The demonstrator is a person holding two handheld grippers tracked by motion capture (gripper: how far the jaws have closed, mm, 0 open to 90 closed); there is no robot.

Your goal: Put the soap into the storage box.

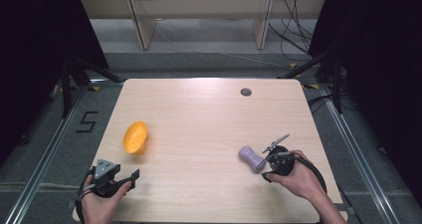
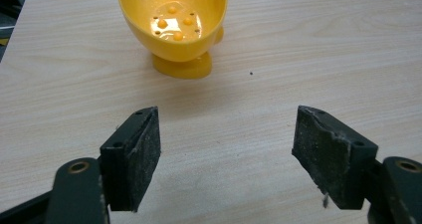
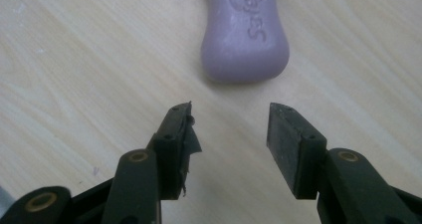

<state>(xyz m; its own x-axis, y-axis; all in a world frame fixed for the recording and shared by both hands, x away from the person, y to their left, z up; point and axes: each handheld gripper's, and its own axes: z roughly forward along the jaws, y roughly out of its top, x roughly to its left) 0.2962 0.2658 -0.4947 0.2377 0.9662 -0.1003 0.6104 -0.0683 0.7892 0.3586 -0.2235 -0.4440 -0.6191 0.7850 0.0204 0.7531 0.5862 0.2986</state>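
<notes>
A: Checking the right gripper point(image 3: 229, 122) first: its jaws are parted with nothing between them, and the purple soap bar point(image 3: 245, 32) is seen lying flat on the table point(image 1: 209, 109) just ahead of the tips, untouched. Why is it aimed that way?

B: The jaws are lined up with the bar's narrow end, so a grip across its width is judged to be intended. In the high view the bar point(image 1: 251, 158) is found at the table's right, just beside that gripper point(image 1: 266, 160).

A: And the left gripper point(image 2: 226, 149)?

B: It is held wide open and empty, pointed at the yellow cup point(image 2: 174, 27), which lies tipped with its mouth toward the jaws; a reach for it appears prepared, though contact is not yet made
</notes>
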